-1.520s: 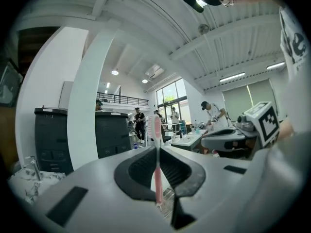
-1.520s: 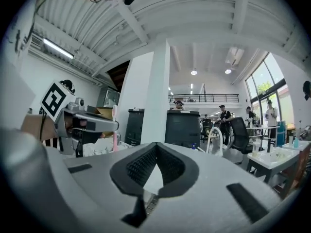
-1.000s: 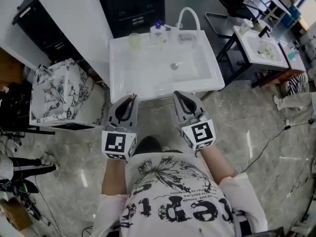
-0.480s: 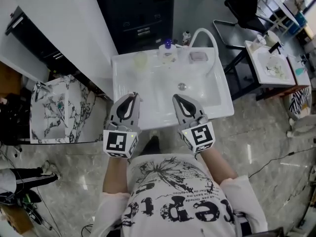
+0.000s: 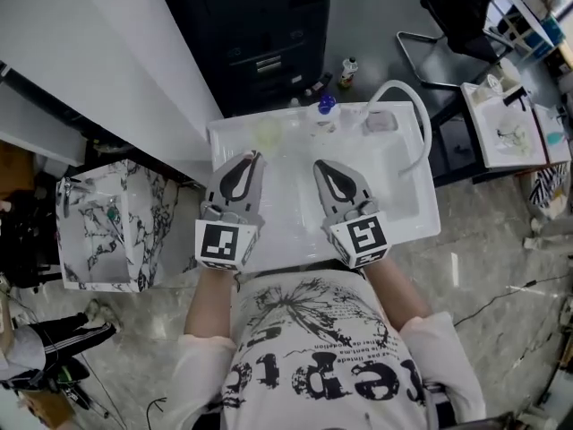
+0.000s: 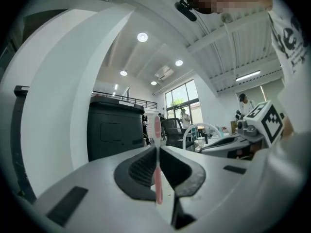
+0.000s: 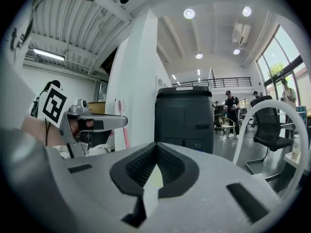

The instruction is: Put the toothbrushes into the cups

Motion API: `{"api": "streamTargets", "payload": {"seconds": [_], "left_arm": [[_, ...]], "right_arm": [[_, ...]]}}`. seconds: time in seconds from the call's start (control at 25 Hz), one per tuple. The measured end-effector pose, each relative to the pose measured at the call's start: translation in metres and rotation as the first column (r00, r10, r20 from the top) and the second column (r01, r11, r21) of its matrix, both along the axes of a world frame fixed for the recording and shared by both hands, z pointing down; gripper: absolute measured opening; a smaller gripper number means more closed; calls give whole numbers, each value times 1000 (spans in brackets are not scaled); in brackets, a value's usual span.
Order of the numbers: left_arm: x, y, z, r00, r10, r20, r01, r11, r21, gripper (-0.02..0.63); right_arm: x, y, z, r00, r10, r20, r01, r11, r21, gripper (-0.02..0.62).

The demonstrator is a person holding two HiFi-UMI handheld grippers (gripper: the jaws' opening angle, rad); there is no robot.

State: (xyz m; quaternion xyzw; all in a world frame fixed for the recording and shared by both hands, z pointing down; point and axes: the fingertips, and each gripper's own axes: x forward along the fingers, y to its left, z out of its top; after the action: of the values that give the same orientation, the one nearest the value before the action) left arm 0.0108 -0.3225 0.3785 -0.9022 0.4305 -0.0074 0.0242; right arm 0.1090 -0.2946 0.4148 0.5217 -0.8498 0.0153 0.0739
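Note:
My left gripper [image 5: 254,156] is shut on a pink toothbrush [image 6: 157,130], which stands upright between its jaws; the brush head sticks up above the tips. The same toothbrush [image 7: 121,124] shows in the right gripper view, beside the left gripper [image 7: 95,123]. My right gripper [image 5: 319,164] is shut, its tips meeting, with nothing sticking out of them. Both grippers hover side by side over the front half of the white sink [image 5: 421,227]. A pale translucent cup [image 5: 267,134] stands on the sink's back ledge, ahead of the left gripper.
A blue-capped soap bottle [image 5: 325,110] and a small pale dish [image 5: 379,122] share the back ledge. A white arched faucet [image 5: 421,128] curves at the sink's right. A dark cabinet [image 5: 260,34] stands behind, a marble-patterned stand [image 5: 107,222] to the left, another sink [image 5: 510,133] to the right.
The person has walked up to the sink. Both grippers went forward together from before its front edge to over the basin, jaws staying closed.

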Motion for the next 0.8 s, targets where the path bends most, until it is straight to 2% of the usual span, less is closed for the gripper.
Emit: {"api": "streamTargets", "payload": {"seconds": [0.48, 0.8], "left_arm": [[17, -85, 37, 1000, -28, -12, 28, 1000, -6, 25], [29, -123, 104, 999, -34, 26, 37, 995, -89, 25]], "right_arm": [[1, -70, 28, 997, -80, -12, 78, 994, -81, -8], [6, -101, 51, 991, -135, 11, 135, 986, -101, -8]]}}
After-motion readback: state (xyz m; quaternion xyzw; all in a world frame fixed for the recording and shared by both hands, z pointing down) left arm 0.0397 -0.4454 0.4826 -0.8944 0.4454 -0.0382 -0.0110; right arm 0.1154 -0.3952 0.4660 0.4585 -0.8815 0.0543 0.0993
